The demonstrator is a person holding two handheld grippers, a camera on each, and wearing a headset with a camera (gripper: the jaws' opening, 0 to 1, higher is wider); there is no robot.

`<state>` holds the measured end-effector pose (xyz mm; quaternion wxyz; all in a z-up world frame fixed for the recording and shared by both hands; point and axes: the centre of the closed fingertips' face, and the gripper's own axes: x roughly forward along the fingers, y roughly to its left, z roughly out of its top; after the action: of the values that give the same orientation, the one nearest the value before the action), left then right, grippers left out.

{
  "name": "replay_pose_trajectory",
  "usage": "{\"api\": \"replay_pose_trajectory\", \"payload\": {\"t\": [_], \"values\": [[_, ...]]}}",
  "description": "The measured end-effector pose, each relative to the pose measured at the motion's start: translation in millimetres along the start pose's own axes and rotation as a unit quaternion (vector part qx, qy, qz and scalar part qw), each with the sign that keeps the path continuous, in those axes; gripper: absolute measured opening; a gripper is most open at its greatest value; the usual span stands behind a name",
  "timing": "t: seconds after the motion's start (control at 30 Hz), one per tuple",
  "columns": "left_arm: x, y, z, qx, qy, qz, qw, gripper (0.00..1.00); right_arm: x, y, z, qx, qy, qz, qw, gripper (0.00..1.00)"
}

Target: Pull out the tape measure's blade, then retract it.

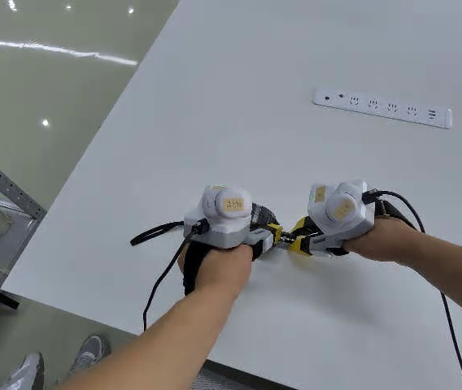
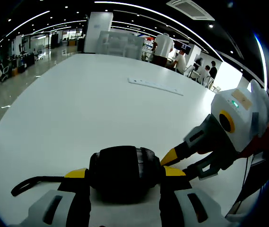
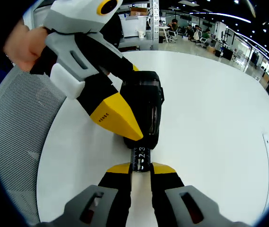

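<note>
Left gripper (image 2: 125, 171) was clamped on the black tape measure (image 3: 148, 101); right gripper (image 3: 141, 168) pinched its short drawn-out blade (image 3: 141, 157), the tip hidden between the jaws. Beyond the tape measure, a power strip (image 1: 381, 107) lay on the white table (image 1: 239, 73), well apart.

The white worktop (image 1: 239, 89) is carrying a white power strip (image 1: 381, 108), which is lying flat toward its far right side; a black cord (image 1: 154, 233) is trailing across its near left part
</note>
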<state>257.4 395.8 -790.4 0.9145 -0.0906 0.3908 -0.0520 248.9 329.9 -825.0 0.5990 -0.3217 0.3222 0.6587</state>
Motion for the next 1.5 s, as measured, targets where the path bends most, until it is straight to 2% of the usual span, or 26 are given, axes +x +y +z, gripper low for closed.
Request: {"api": "replay_pose_trajectory", "payload": {"t": [0.87,1.5], "values": [[-0.2,0.0,0.0,-0.003,0.002,0.0,1.0,0.55,9.5,2.3,12.3,-0.005,-0.001,-0.001,1.0,0.11],[0.4,0.3,0.6,-0.004,-0.002,0.001,1.0,0.55,10.9,1.6,13.6,0.0,0.003,-0.007,1.0,0.12]]}}
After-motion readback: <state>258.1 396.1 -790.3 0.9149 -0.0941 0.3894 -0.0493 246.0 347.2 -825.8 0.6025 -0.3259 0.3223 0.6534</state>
